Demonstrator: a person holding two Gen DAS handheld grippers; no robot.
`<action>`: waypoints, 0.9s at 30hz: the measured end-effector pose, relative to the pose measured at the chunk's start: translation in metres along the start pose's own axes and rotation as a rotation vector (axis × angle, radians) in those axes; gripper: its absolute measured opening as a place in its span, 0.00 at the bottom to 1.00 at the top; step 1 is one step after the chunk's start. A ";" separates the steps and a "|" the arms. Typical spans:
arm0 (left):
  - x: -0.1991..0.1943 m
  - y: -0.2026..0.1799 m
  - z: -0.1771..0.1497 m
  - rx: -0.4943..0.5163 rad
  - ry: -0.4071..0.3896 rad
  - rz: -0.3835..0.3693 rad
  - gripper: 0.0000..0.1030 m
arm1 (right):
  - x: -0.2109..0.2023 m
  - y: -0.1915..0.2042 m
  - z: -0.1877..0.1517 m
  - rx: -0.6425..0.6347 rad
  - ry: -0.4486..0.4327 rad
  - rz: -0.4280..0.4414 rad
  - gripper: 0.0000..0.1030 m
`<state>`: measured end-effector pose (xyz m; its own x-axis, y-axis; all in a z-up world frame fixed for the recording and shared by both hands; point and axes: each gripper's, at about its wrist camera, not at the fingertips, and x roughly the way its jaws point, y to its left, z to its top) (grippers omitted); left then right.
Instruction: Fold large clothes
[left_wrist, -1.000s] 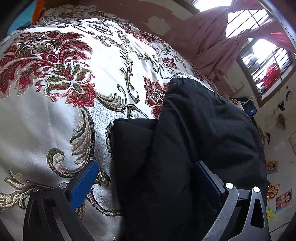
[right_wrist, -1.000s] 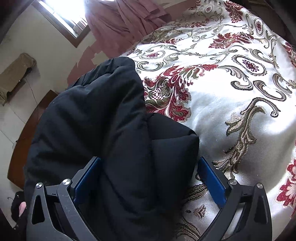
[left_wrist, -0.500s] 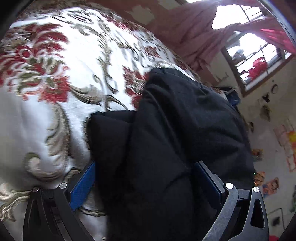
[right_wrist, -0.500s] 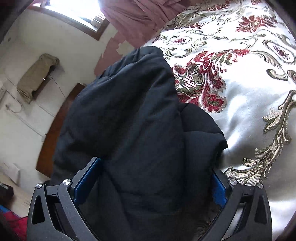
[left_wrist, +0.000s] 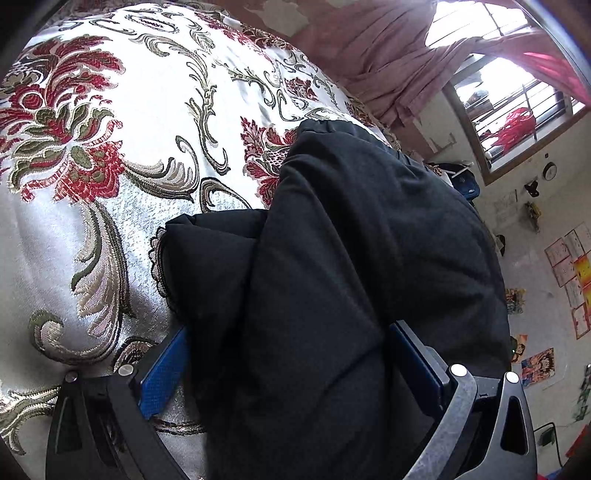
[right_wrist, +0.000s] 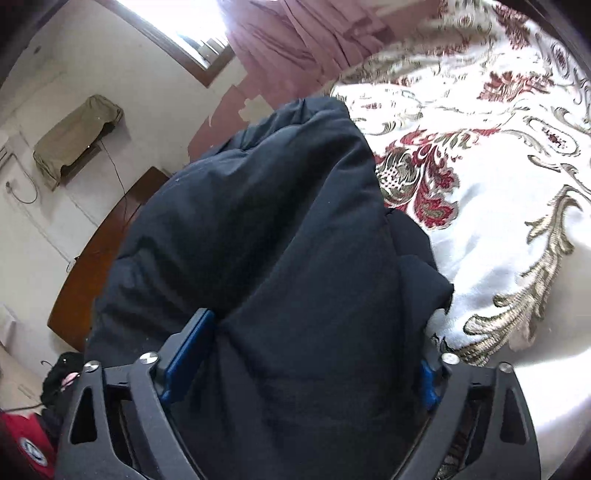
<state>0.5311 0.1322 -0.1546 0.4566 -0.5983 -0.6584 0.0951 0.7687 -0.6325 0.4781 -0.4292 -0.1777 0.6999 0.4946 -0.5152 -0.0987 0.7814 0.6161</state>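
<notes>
In the left wrist view we see the black padded coat (left_wrist: 351, 277) bunched in a thick roll on the floral bedspread (left_wrist: 110, 166), lying toward the bed's window-side edge, where a pink curtain (left_wrist: 388, 62) hangs beyond it. Our left gripper (left_wrist: 288, 369) straddles the near end of that roll: the blue left pad (left_wrist: 162, 373) stands just beside the cloth and the right pad (left_wrist: 417, 358) is sunk against it, so the jaws are spread wide around the bulk, and we cannot tell whether they truly pinch it. A folded lower layer juts out toward the middle of the bed from under the top fold. In the right wrist view the same coat (right_wrist: 277, 240) fills the frame, with the bedspread (right_wrist: 498, 221) bare to one side and a brown board (right_wrist: 96, 266) at the bed's edge on the other. Our right gripper (right_wrist: 306, 362) has the roll between its fingers and its jaws are closing; the left pad (right_wrist: 188, 354) presses into the fabric and the right pad (right_wrist: 428, 384) is half buried by it. We judge the coat soft, puffy and fairly heavy for cloth, with a smooth shell that may slide, and springy enough to unfold itself. It seems best taken deep across the whole thickness of the near folded end, both grippers well apart, rather than by a single outer layer.
</notes>
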 end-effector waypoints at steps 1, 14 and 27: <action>0.000 0.000 0.000 0.002 -0.001 0.003 1.00 | -0.002 -0.001 0.000 0.005 -0.010 0.000 0.80; 0.002 0.001 0.004 -0.036 0.022 0.013 0.97 | 0.015 -0.020 0.007 0.175 0.043 0.026 0.81; -0.040 -0.056 0.003 0.040 -0.080 0.156 0.19 | -0.016 0.028 0.018 0.177 0.005 -0.103 0.18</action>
<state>0.5101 0.1138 -0.0918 0.5376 -0.4520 -0.7118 0.0515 0.8602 -0.5074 0.4771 -0.4220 -0.1410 0.6965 0.4175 -0.5836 0.0993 0.7494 0.6546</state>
